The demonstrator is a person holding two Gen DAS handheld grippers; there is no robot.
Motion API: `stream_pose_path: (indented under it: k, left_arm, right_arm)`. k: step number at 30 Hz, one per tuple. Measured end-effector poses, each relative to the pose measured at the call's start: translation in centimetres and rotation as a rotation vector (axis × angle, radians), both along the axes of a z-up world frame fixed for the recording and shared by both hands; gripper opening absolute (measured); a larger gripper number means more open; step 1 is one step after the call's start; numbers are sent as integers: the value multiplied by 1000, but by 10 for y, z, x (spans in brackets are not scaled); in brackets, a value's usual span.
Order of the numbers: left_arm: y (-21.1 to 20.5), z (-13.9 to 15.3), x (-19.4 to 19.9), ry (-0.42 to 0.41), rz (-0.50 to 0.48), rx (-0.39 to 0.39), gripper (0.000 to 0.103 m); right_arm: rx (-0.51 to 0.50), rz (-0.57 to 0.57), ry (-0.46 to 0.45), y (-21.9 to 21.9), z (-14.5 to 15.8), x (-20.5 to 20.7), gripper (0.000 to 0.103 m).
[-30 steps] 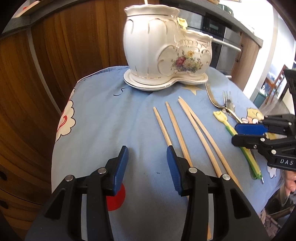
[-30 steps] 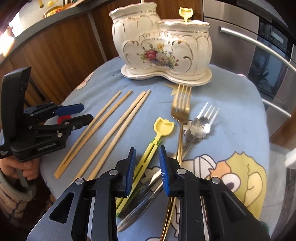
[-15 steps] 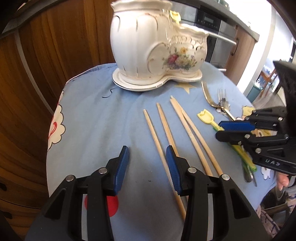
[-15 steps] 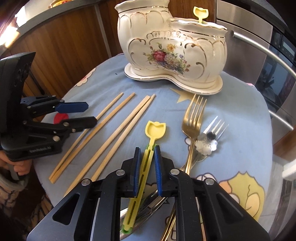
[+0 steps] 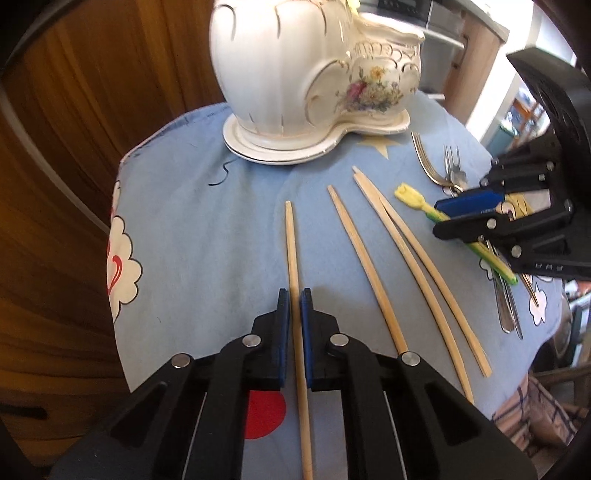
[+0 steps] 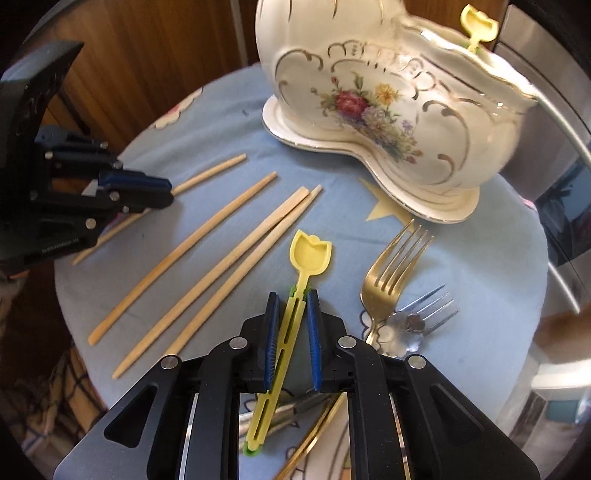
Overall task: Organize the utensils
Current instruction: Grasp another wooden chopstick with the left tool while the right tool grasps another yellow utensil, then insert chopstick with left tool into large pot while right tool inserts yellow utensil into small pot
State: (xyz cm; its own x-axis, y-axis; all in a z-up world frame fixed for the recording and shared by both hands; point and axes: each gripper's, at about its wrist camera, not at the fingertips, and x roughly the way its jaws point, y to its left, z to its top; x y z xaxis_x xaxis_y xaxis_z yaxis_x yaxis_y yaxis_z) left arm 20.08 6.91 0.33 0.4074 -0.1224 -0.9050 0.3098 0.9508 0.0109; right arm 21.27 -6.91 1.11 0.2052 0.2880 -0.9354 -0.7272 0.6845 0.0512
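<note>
My left gripper (image 5: 295, 295) is shut on the leftmost wooden chopstick (image 5: 292, 251), which lies along the blue cloth; it shows in the right wrist view too (image 6: 166, 192). My right gripper (image 6: 292, 299) is shut on a yellow tulip-headed spoon (image 6: 309, 254), also seen in the left wrist view (image 5: 410, 195). Three more chopsticks (image 6: 207, 236) lie side by side between the grippers. A white floral ceramic holder (image 6: 388, 103) stands at the back, with another yellow tulip utensil (image 6: 478, 26) sticking out of it.
A gold fork (image 6: 391, 269) and a silver fork with a flower handle (image 6: 424, 314) lie right of the spoon. More metal cutlery lies under my right gripper. Wooden cabinets (image 5: 74, 147) stand left, a steel oven (image 6: 554, 110) right. The round table's cloth edge (image 5: 122, 258) is close.
My left gripper moved right over the leftmost chopstick and closed on it. My right gripper closed on the yellow spoon and both moved nearer the holder.
</note>
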Motion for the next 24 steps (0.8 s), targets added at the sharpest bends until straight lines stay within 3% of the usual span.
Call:
stream_pose_path:
  k: [9, 15, 20, 24]
  left_arm:
    - [-10, 3, 18, 149, -80, 123, 7]
    - [-15, 2, 22, 184, -104, 132, 7]
    - [-13, 2, 26, 197, -131, 136, 5]
    - [-8, 2, 19, 185, -137, 128, 5]
  right_arm:
    - [-114, 33, 107, 8, 0, 16, 19]
    - [-155, 58, 167, 18, 2, 32, 19]
    - [-120, 19, 180, 17, 5, 43, 12]
    - [-12, -37, 209, 3, 8, 47, 11]
